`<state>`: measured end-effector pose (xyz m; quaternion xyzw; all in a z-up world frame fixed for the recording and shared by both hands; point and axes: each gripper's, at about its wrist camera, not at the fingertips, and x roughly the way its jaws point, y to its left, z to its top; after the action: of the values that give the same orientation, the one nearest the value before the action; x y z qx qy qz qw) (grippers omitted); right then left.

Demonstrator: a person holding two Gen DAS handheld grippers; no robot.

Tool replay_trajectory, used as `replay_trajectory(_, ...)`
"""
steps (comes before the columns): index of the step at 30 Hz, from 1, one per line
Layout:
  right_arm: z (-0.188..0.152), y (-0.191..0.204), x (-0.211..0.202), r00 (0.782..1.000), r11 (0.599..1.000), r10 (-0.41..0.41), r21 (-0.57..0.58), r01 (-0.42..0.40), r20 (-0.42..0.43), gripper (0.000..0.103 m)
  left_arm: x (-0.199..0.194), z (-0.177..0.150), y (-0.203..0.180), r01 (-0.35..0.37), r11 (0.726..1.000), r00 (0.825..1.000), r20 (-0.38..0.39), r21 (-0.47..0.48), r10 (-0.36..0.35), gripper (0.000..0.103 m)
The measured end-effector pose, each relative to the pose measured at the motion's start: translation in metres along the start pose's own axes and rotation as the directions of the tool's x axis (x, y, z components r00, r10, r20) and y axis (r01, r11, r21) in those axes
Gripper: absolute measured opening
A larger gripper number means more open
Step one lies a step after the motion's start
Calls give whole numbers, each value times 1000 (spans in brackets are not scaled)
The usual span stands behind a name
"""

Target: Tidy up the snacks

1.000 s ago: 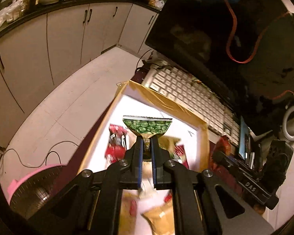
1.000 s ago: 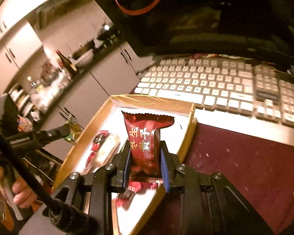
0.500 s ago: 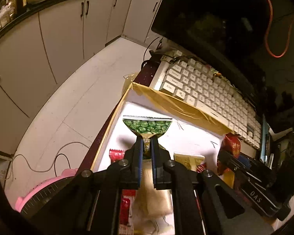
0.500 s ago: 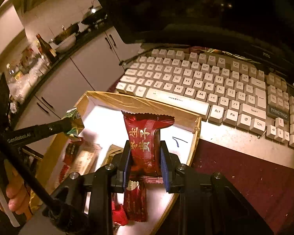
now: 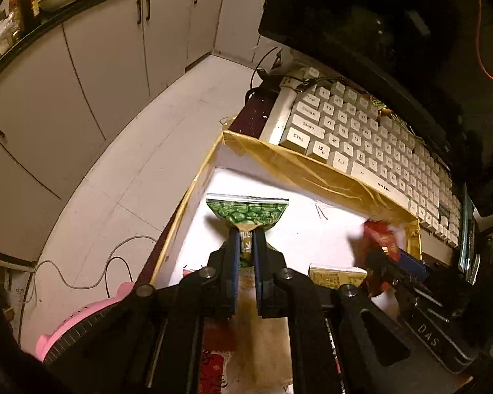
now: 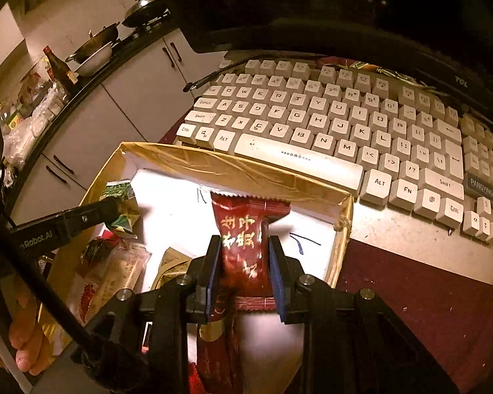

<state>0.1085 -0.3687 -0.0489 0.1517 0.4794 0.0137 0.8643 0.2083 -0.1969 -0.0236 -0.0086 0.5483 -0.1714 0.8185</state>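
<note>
My left gripper [image 5: 246, 239] is shut on a green snack packet [image 5: 246, 211] and holds it over the far left part of a white box with taped tan rims [image 5: 299, 167]. My right gripper [image 6: 245, 252] is shut on a dark red snack packet [image 6: 243, 226] over the far right part of the same box [image 6: 233, 164]. The left gripper with the green packet also shows in the right wrist view [image 6: 121, 207]. The red packet shows blurred in the left wrist view [image 5: 379, 236]. Several other snack packets [image 6: 111, 272] lie in the near part of the box.
A white keyboard [image 6: 328, 121] lies just beyond the box, under a dark monitor [image 5: 378, 32]. The box sits on a dark red table top [image 6: 410, 295]. A pink fan [image 5: 72, 335] stands on the floor at left. Kitchen cabinets [image 5: 115, 39] run along the back.
Both grippers have moved forward over the box toward its far wall, each still holding its packet. The keyboard looms larger in both views.
</note>
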Motion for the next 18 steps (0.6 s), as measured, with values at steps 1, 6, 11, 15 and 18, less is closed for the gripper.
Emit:
replay_trajectory(1,0,-1,-1,1000,1000,13,4,-13,3,30,0,0,0,4,1000,1000,7,-4,-4,9)
replay_trajectory(6,-5,-10,-26,993,994,83,59,-88,84,36,-11,-9,-6,-24,999,999,42,28,23,21)
replay_trajectory(11,-58,-6,-92,956,980,164,72,-186,243,59,-78,-58,-20,-76,994,966,252,77,54,87)
replay_trajectory(15,-128,-1,-113,935,961,235,84,-265,266,63,-118,-134,-25,-125,991,917,387,51,96,88)
replay_trajectory(18,-152,3,-114,935,951,264,98,-293,237,64,-122,-172,-25,-111,994,925,367,13,99,88)
